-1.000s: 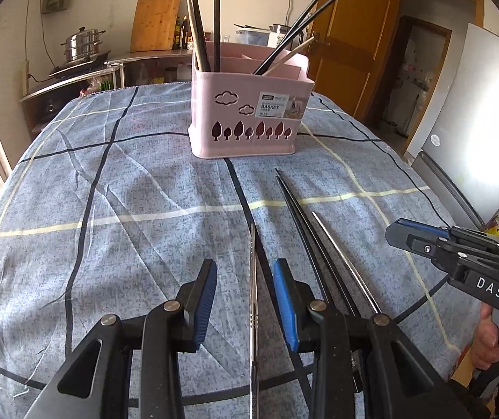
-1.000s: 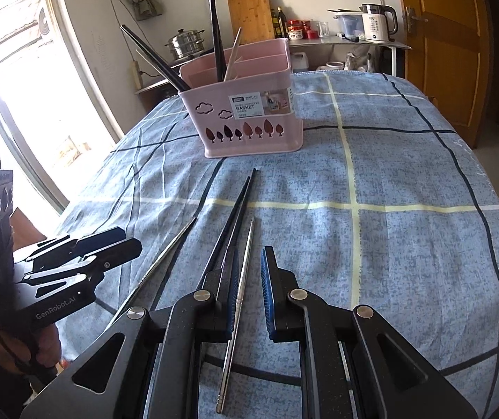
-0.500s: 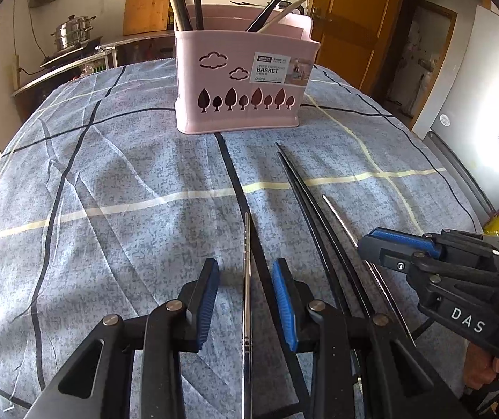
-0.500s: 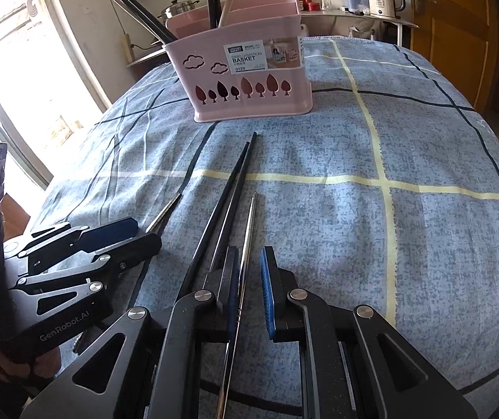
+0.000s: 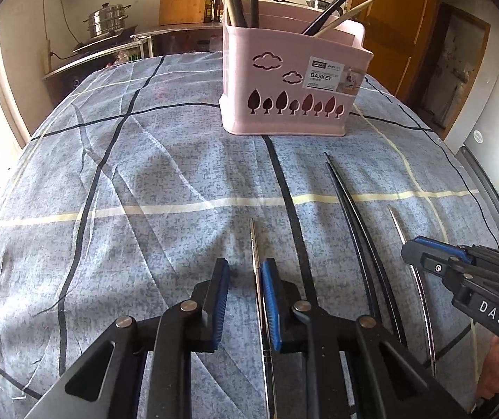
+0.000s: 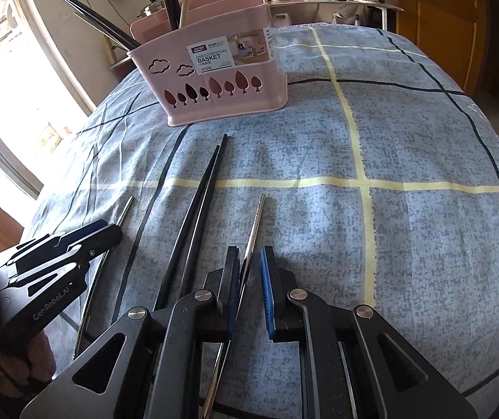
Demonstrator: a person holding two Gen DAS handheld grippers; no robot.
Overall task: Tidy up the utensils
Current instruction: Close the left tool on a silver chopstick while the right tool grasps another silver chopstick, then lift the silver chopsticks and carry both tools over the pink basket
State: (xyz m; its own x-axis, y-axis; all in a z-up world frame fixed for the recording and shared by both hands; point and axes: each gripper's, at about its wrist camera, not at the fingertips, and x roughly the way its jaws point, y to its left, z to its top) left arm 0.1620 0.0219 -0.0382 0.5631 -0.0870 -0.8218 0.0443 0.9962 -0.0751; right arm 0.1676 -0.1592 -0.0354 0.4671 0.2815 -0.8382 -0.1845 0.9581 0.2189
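Chopsticks (image 5: 357, 230) lie lengthwise, tips toward basket (image 5: 294, 83).

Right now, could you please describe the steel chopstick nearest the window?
Find the pink basket on the checked cloth; four chopsticks lie before it. Yours, the steel chopstick, lies outermost toward the window; the other steel one lies beyond the black pair.
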